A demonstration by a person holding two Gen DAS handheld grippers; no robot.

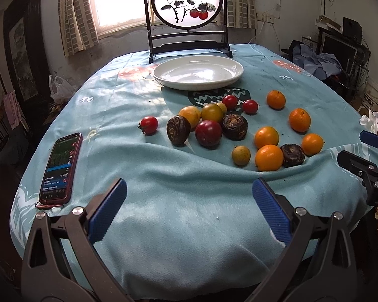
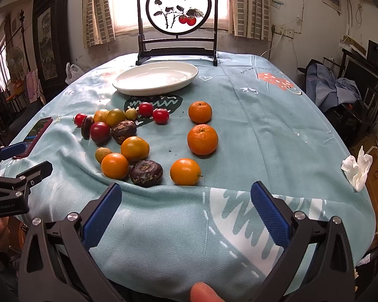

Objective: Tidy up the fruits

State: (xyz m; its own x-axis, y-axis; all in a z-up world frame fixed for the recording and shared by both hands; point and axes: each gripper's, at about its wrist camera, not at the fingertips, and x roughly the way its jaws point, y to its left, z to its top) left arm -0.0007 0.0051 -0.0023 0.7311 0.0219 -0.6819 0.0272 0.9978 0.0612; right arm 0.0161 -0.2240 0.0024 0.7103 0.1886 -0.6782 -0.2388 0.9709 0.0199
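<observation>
Several fruits lie loose on the light blue tablecloth: oranges [image 1: 268, 157] [image 2: 202, 139], red tomatoes [image 1: 208, 133] [image 2: 99, 132], yellow tomatoes [image 1: 212, 112] [image 2: 115, 117] and dark brown water chestnuts [image 1: 234, 126] [image 2: 146, 173]. An empty white plate [image 1: 197, 81] [image 2: 128, 85] stands behind them. My left gripper [image 1: 189, 196] is open and empty, near the table's front edge, short of the fruits. My right gripper [image 2: 186, 198] is open and empty, just in front of an orange [image 2: 185, 171] and a water chestnut. Each gripper shows at the other view's edge.
A phone [image 1: 60, 167] [image 2: 37, 133] lies at the front left of the table. A round painted screen on a dark stand [image 1: 187, 12] [image 2: 179, 17] stands behind the plate. A crumpled tissue [image 2: 357, 167] lies at the table's right edge. A fingertip [image 2: 204, 292] shows at the bottom.
</observation>
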